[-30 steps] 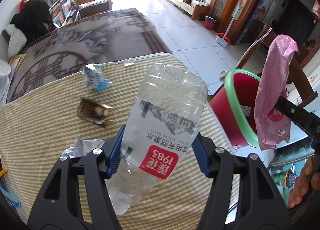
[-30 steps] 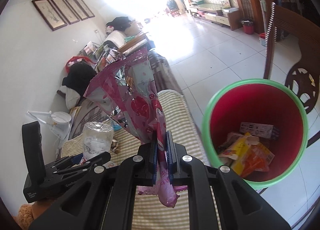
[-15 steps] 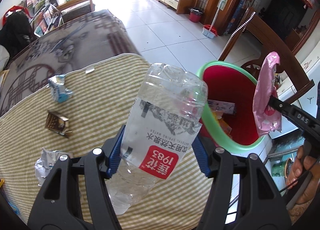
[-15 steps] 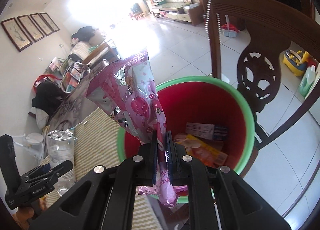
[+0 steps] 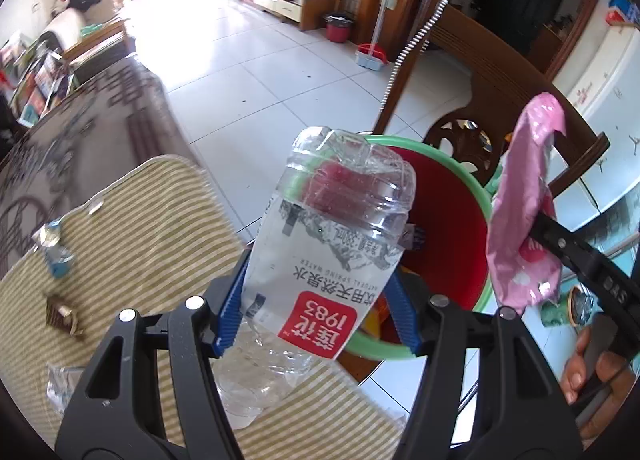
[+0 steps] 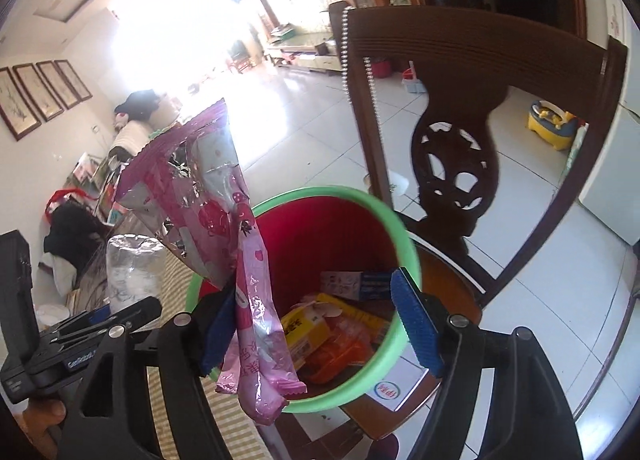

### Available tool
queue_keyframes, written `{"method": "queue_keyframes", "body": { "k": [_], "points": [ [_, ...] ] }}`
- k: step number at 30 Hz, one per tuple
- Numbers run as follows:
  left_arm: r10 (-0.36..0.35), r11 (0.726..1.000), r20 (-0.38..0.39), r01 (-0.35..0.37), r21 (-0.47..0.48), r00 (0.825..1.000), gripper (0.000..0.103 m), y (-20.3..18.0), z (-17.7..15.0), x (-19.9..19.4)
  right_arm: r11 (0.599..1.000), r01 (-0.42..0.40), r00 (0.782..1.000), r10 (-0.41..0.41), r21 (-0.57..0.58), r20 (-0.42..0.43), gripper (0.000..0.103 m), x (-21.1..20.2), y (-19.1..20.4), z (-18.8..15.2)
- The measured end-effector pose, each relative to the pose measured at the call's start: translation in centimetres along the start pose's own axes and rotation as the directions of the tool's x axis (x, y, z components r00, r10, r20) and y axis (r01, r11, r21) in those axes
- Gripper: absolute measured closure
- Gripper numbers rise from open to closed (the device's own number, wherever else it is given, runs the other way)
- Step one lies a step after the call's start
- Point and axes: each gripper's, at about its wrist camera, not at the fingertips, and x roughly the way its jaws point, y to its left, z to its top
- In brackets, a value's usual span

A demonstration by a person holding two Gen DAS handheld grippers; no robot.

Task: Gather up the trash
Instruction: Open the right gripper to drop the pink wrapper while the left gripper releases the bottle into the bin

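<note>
From the left wrist, the left tool [image 5: 320,308] was clenched on the crushed water bottle [image 5: 328,244], blue pads pressed to its sides, carrying it off the striped table [image 5: 152,220] with its far end at the green rim of the red bin [image 5: 456,244]. A few scraps lay back on the table, a blue wrapper [image 5: 56,260] and a small brown packet [image 5: 62,314] among them. At the right edge, the pink wrapper [image 5: 524,212] hung over the bin on the other tool.

From the right wrist, the right tool [image 6: 320,328] had just been opening, jaws wide; the pink wrapper [image 6: 248,280] leaned on the left pad only, released above the bin [image 6: 404,244], where boxes and packets already lay.

The dropping step looked in hand. Next, probably, the wrapper must fall clear, then the bottle wants bringing further over the bin before that grip lets go.
</note>
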Motion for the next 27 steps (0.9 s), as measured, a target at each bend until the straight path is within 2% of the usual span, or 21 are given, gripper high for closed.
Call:
{"method": "queue_keyframes", "body": {
  "k": [5,12,15,19,24,26,27],
  "points": [
    [-0.034,0.999,0.015,0.034,0.007,0.999,0.043,-1.5,0.9,0.4,0.995,0.090,0.996,-0.090,-0.047,-0.005,0.033,0.3,-0.2,0.2],
    [-0.062,0.998,0.030,0.062,0.006,0.998,0.043,-3.1,1.7,0.5,0.976,0.121,0.991,-0.129,-0.179,-0.034,0.033,1.7,1.8,-0.6],
    [-0.045,0.999,0.033,0.045,-0.010,0.998,0.044,-2.7,2.3,1.3,0.973,0.094,0.993,-0.107,-0.209,-0.050,0.033,1.9,2.7,-1.1],
    [0.016,1.000,0.013,-0.015,-0.018,1.000,0.044,-2.0,3.1,3.2,0.974,0.043,0.997,-0.056,-0.221,-0.054,0.032,1.6,3.5,-1.3],
    [0.044,0.999,-0.012,-0.044,-0.007,0.999,0.043,-1.0,3.0,4.3,0.980,0.065,0.997,-0.069,-0.187,-0.017,0.028,0.7,3.2,-1.0],
    [0.042,0.999,-0.006,-0.042,0.004,0.999,0.035,-1.1,2.8,4.0,0.985,0.073,0.997,-0.075,-0.154,-0.007,0.028,0.3,2.6,-0.8],
    [0.033,0.999,0.000,-0.033,0.006,0.999,0.035,-1.0,2.7,3.8,0.988,0.078,0.997,-0.079,-0.136,-0.004,0.028,0.2,2.3,-0.7]
  ]
}}
